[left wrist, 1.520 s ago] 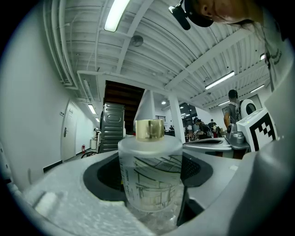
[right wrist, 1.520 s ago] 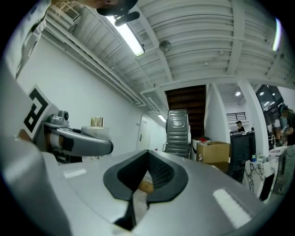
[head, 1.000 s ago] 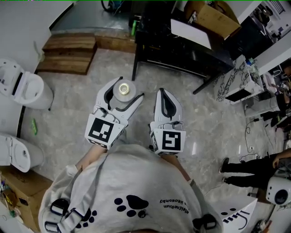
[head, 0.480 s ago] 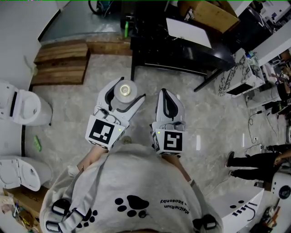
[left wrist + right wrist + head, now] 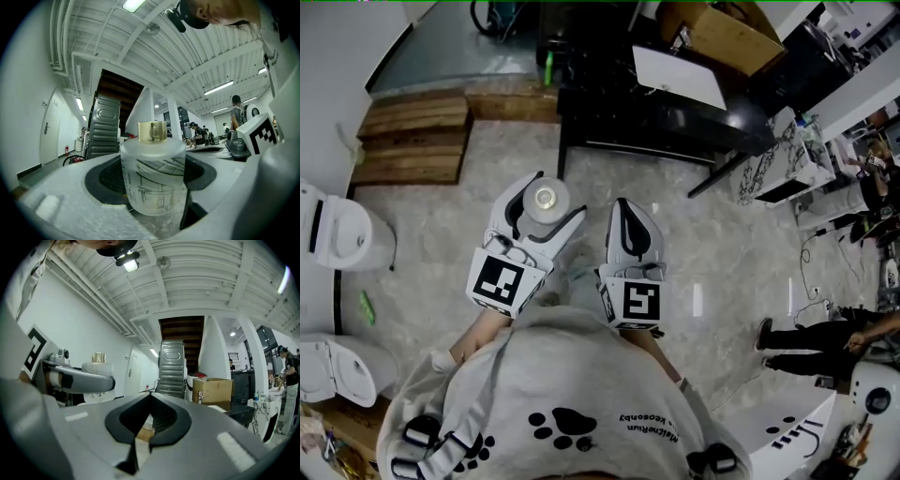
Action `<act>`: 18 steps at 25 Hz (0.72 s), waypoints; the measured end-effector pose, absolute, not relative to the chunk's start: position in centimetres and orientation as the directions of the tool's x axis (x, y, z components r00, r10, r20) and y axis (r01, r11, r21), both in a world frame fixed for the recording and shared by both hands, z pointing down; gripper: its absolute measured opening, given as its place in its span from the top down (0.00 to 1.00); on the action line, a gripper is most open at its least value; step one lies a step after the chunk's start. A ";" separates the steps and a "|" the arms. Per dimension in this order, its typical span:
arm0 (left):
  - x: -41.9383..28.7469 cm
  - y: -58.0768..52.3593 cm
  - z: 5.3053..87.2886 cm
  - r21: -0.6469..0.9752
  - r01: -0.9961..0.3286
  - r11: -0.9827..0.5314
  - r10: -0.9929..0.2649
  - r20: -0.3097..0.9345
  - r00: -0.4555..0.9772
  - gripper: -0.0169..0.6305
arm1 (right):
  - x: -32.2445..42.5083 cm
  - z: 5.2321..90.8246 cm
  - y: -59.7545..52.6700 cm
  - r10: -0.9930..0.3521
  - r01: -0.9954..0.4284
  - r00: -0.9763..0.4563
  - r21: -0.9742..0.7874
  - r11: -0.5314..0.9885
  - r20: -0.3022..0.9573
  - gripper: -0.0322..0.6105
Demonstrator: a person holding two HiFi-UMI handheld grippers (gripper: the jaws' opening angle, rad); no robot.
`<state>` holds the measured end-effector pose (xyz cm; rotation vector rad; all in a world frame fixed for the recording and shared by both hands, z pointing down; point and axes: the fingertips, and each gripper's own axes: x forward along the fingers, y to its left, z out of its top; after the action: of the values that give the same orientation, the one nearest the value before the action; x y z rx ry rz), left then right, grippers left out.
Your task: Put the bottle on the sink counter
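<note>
The left gripper [image 5: 559, 194] still pinches the frosted bottle [image 5: 543, 201] upright, now nearer the black table [image 5: 675, 127] than 1 second ago. The right gripper [image 5: 625, 206], just beside it, has its jaws pressed together, empty — carrying continues, with no sink counter in sight.

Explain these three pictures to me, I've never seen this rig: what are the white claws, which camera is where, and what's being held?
No robot here: a person wears a head camera and holds a white two-jaw gripper in each hand. The top-down picture is from the head; the other two look along each gripper's jaws. The left gripper is shut on an upright frosted translucent bottle with a gold cap. The right gripper is shut and empty. Below is grey marbled floor, with a white toilet at left.
</note>
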<state>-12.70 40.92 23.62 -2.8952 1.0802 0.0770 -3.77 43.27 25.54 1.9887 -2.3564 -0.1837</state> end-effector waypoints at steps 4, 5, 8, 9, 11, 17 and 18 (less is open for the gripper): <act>-12.0 39.6 23.9 -0.031 -0.659 -0.752 -0.656 -0.066 0.752 0.45 | -3.5 25.7 41.8 -0.981 -0.976 -0.188 0.120 0.182 -0.045 0.95; -11.8 39.2 23.8 -0.031 -0.659 -0.751 -0.657 -0.067 0.751 0.45 | -3.4 25.6 41.3 -0.980 -0.975 -0.194 0.122 0.187 -0.049 0.95; -10.9 37.7 23.6 -0.032 -0.659 -0.751 -0.656 -0.074 0.751 0.45 | -2.8 24.9 39.5 -0.976 -0.972 -0.206 0.131 0.197 -0.064 0.95; -10.7 37.1 23.6 -0.032 -0.659 -0.751 -0.656 -0.076 0.751 0.45 | -2.5 24.8 38.8 -0.976 -0.971 -0.209 0.133 0.199 -0.067 0.95; -10.2 35.7 23.5 -0.034 -0.660 -0.750 -0.656 -0.081 0.750 0.45 | -2.0 24.6 37.2 -0.975 -0.970 -0.213 0.136 0.202 -0.070 0.95; -8.4 30.2 23.4 -0.028 -0.662 -0.749 -0.658 -0.087 0.748 0.45 | -0.5 24.8 31.2 -0.972 -0.964 -0.231 0.147 0.221 -0.052 0.95; -8.0 29.1 23.2 -0.033 -0.662 -0.749 -0.657 -0.092 0.748 0.45 | -0.1 24.8 30.0 -0.971 -0.963 -0.234 0.148 0.224 -0.049 0.95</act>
<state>-7.99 29.11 23.21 -2.8772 1.0871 0.1142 -0.12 30.01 24.83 1.9101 -2.4156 -0.2270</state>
